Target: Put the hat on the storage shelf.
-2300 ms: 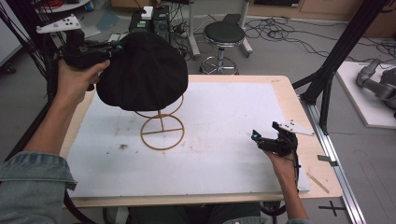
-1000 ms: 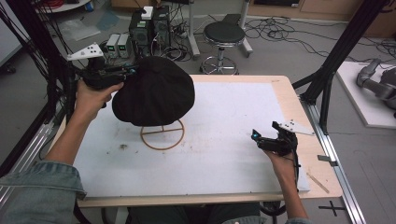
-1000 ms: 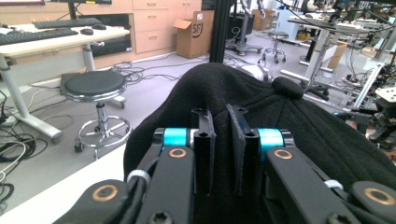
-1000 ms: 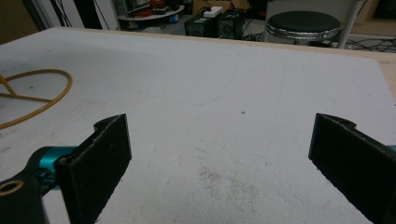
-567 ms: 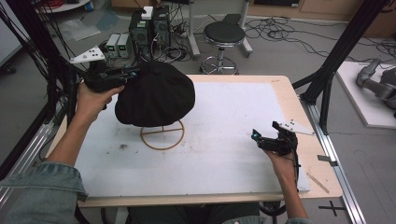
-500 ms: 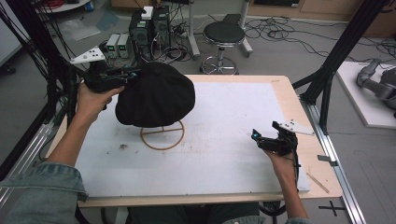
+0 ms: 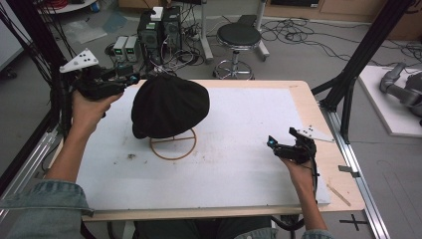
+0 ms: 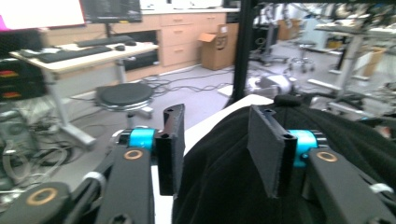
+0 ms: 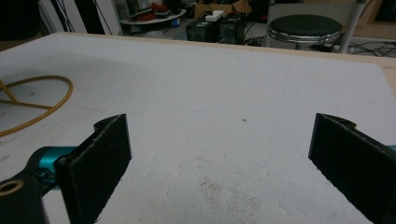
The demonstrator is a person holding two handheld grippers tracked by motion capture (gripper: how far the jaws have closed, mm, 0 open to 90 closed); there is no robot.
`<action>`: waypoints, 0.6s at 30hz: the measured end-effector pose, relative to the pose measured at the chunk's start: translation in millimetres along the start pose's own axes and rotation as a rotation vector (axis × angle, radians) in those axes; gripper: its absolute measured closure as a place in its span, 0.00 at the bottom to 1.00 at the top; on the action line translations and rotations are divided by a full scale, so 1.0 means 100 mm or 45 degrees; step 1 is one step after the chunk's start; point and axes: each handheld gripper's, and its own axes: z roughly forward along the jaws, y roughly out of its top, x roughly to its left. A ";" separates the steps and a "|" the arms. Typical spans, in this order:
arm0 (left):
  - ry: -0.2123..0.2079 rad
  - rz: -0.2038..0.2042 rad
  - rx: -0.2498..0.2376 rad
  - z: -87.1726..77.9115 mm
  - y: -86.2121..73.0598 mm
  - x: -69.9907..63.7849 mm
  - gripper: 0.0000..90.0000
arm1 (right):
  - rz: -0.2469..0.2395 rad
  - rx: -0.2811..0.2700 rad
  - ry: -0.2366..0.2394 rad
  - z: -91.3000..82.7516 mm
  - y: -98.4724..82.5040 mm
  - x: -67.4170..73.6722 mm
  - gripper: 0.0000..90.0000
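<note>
A black cap [image 7: 169,107] sits on a gold wire stand whose ring base [image 7: 173,144] rests on the white table top [image 7: 249,114]. My left gripper [image 7: 135,78] hovers at the cap's upper left edge, raised above the table. In the left gripper view its jaws [image 8: 215,116] stand apart, with the cap's black cloth [image 8: 219,186] just beyond and below them; I cannot tell whether they touch it. My right gripper [image 7: 271,144] rests low at the table's right side, wide open [image 9: 219,135] over bare board, with the ring [image 9: 70,88] far to its left.
A round stool [image 7: 239,37] and computer boxes [image 7: 159,25] with cables stand on the floor behind the table. A black frame post [image 7: 348,89] rises at the right rear corner. A thin wooden stick [image 7: 338,195] lies near the right front edge.
The cap has come down from above the stand and settled on it. My left gripper has drawn back a little to the left of the cap. The right gripper has stayed put.
</note>
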 end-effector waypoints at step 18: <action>0.275 0.068 0.006 -0.40 -0.40 -0.17 0.40 | -0.019 -0.010 -0.008 0.02 0.03 0.01 0.06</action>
